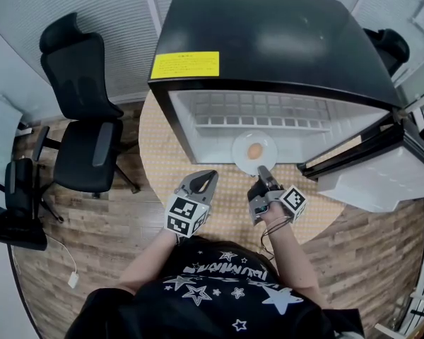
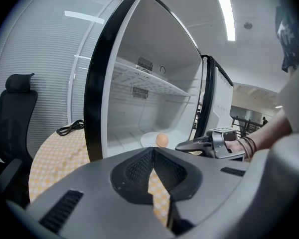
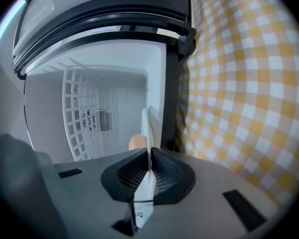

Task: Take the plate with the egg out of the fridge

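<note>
A white plate [image 1: 244,143] carrying a brown egg [image 1: 254,150] sits at the front of the open fridge [image 1: 283,48] floor. My right gripper [image 1: 263,171] is shut on the plate's near rim. In the right gripper view the plate [image 3: 145,128] runs edge-on between the pads, with the egg [image 3: 136,142] just behind. My left gripper [image 1: 201,182] hovers over the tablecloth left of the plate, shut and holding nothing. The left gripper view shows the plate [image 2: 148,139], the egg [image 2: 162,139] and the right gripper [image 2: 182,146] beyond my left gripper [image 2: 153,151].
The fridge stands on a round table [image 1: 162,168] with a yellow checked cloth. Its door [image 1: 367,168] swings open to the right. A white wire shelf [image 1: 254,108] spans the fridge above the plate. A black office chair [image 1: 85,119] stands at the left.
</note>
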